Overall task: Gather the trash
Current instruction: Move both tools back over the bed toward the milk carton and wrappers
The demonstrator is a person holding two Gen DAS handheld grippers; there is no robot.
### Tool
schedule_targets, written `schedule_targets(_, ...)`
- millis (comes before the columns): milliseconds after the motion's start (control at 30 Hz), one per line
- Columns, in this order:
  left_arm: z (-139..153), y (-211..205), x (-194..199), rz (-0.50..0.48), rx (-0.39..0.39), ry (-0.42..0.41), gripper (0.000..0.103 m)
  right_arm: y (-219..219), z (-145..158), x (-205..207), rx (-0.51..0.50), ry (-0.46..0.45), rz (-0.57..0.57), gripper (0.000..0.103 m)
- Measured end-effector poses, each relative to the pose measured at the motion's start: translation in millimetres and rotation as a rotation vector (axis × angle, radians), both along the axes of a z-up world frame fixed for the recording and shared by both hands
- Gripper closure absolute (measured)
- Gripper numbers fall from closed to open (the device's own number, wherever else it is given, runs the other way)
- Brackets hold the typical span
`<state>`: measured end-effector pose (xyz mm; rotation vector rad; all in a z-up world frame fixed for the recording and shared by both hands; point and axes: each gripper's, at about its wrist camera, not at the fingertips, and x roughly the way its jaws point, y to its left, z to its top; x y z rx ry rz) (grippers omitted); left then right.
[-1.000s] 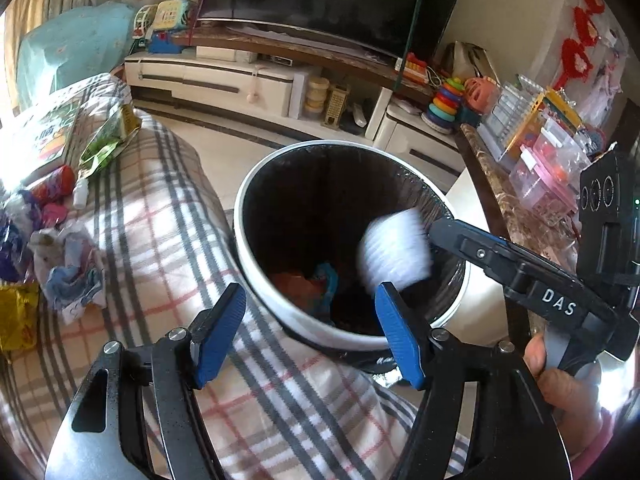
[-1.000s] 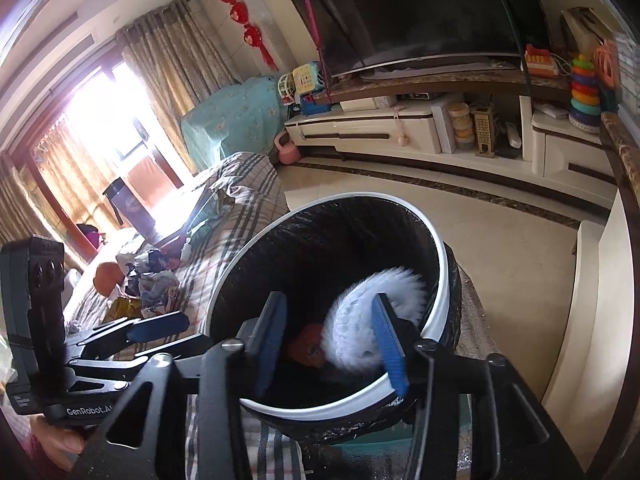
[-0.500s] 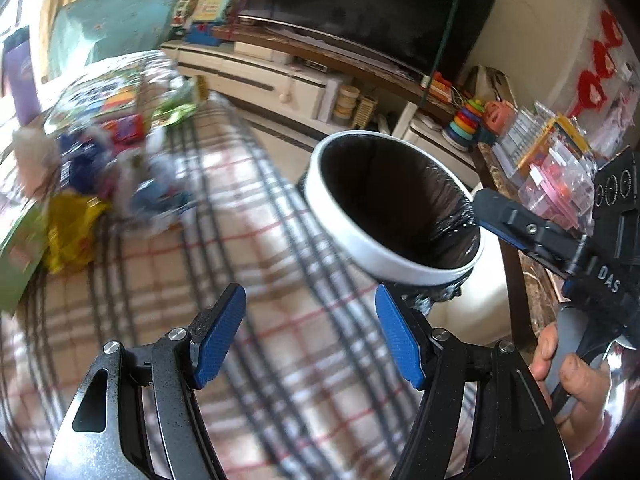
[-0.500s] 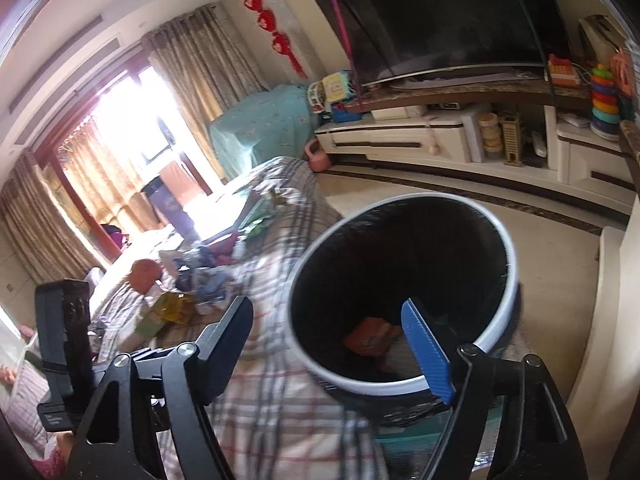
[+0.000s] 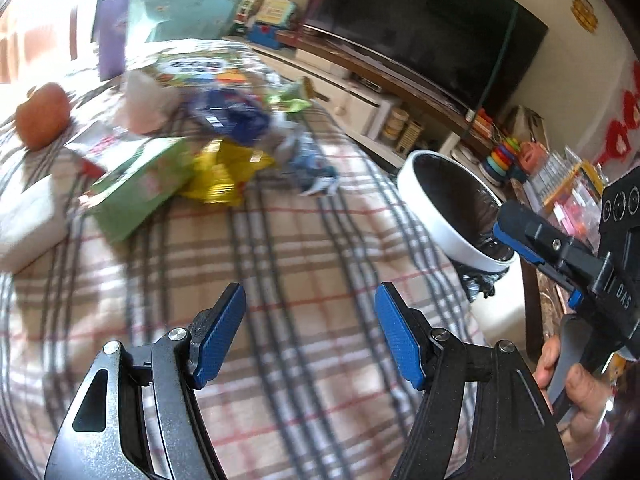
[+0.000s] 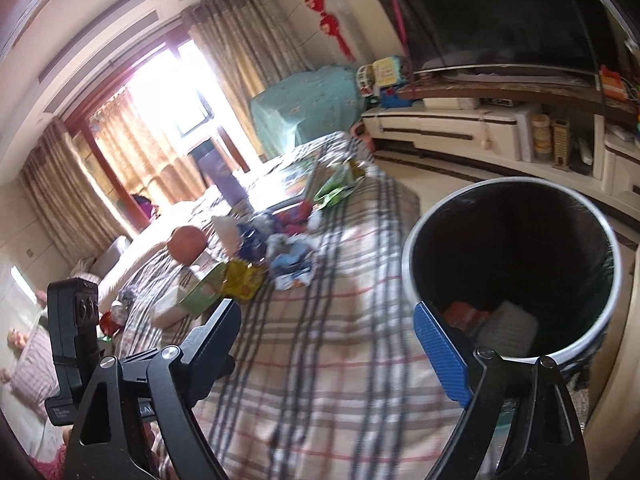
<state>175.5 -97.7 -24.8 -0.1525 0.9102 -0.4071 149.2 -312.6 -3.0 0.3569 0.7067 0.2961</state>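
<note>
Left wrist view: left gripper (image 5: 310,334) jaws apart, nothing between, over plaid cloth (image 5: 304,240); beyond, a blurred trash pile (image 5: 236,152) (yellow wrapper, green box, crumpled paper), then the bin (image 5: 436,220), its inside hidden. Right wrist view: right gripper (image 6: 328,344) empty, jaws wide and just been opening; bin interior shows a white brush and orange scrap (image 6: 464,314) at the bottom, far window beyond.

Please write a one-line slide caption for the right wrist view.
Open right gripper above plaid cloth, between trash pile and lined bin.
</note>
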Motion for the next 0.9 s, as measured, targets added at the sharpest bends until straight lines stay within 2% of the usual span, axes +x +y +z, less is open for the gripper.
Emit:
schedule_targets(400,-7,60,-6,0.104,-0.016,0.011,0.034,48,-11,12,-0.043,0.028,0.092,0.013)
schedule_targets(500,-10,68,-6,0.112,-0.013,0.013,0.034,52,-14,16,-0.051,0.036,0.1,0.013)
schedule_targets(633,-11,76,-2,0.123,-0.006,0.012,0.029,58,-18,21,-0.059,0.049,0.11,0.013)
schedule_targets(900,-11,85,11,0.139,0.014,0.01,0.028,59,-24,33,-0.079,0.072,0.105,0.013)
